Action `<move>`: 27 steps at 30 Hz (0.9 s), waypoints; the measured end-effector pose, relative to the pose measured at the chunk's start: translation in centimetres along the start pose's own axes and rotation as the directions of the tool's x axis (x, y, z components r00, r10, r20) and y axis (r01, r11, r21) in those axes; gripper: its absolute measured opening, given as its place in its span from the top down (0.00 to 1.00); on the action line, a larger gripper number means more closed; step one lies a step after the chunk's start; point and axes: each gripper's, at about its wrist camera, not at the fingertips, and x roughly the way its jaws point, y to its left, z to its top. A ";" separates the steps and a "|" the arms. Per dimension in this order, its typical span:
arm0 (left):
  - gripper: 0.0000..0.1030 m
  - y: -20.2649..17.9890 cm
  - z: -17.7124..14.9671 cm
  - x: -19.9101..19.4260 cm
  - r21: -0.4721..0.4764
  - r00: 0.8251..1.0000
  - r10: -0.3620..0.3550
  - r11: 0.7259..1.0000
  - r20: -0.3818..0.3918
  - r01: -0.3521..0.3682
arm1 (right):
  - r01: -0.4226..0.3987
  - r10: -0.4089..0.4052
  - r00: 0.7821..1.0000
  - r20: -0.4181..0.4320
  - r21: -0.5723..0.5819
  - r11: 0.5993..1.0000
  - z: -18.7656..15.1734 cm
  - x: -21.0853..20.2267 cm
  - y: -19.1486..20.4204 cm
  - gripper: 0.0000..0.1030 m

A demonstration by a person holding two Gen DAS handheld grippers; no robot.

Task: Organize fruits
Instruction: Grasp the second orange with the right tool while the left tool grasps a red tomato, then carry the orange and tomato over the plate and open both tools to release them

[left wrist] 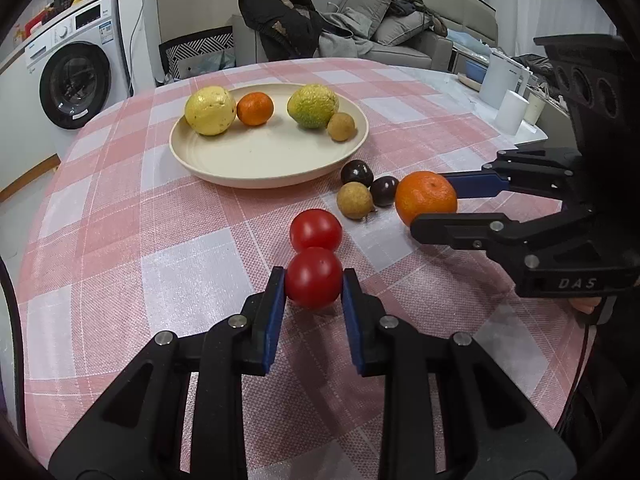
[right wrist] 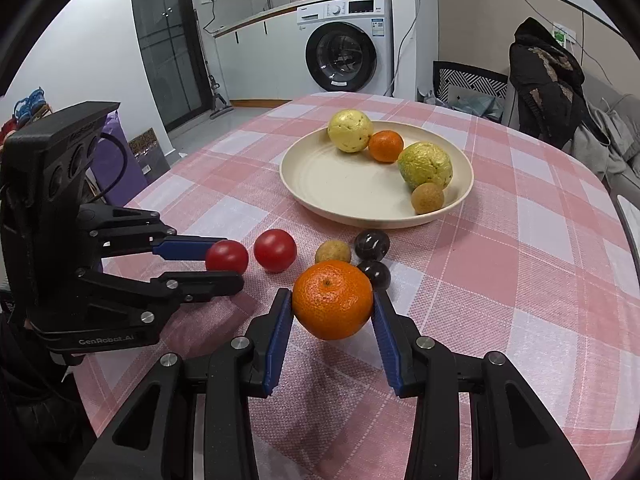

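My left gripper is shut on a red tomato low over the checked cloth; the same gripper shows at the left of the right wrist view. A second tomato lies just beyond it. My right gripper is shut on a large orange, also seen as the orange in the left wrist view. A cream plate farther back holds two yellow-green fruits, a small orange and a brown longan. Two dark round fruits and another longan lie between the plate and the grippers.
The round table wears a pink and white checked cloth. White cups and a kettle stand at its far right edge. A washing machine, a chair draped with a dark coat and a sofa surround the table.
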 end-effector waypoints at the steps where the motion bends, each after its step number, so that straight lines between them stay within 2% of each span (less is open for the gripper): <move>1: 0.76 0.0 0.1 -0.2 -0.001 1.000 0.001 1.000 0.010 -0.001 | 0.003 -0.003 1.000 0.005 0.003 1.000 0.0 -0.1 -0.1 0.60; 10: 0.76 0.5 0.9 -2.2 -0.023 0.995 0.005 1.000 0.103 -0.003 | 0.018 -0.020 0.998 0.056 0.033 0.999 0.9 -0.9 -0.7 0.60; 15: 0.76 1.3 2.1 -3.0 -0.040 0.989 0.032 0.999 0.141 -0.027 | 0.027 -0.032 0.995 0.097 0.049 0.998 1.8 -1.4 -1.1 0.60; 27: 0.76 3.3 5.4 -2.9 -0.074 0.975 0.099 0.994 0.200 -0.085 | 0.038 -0.047 0.990 0.132 0.071 0.997 4.6 -0.7 -2.2 0.60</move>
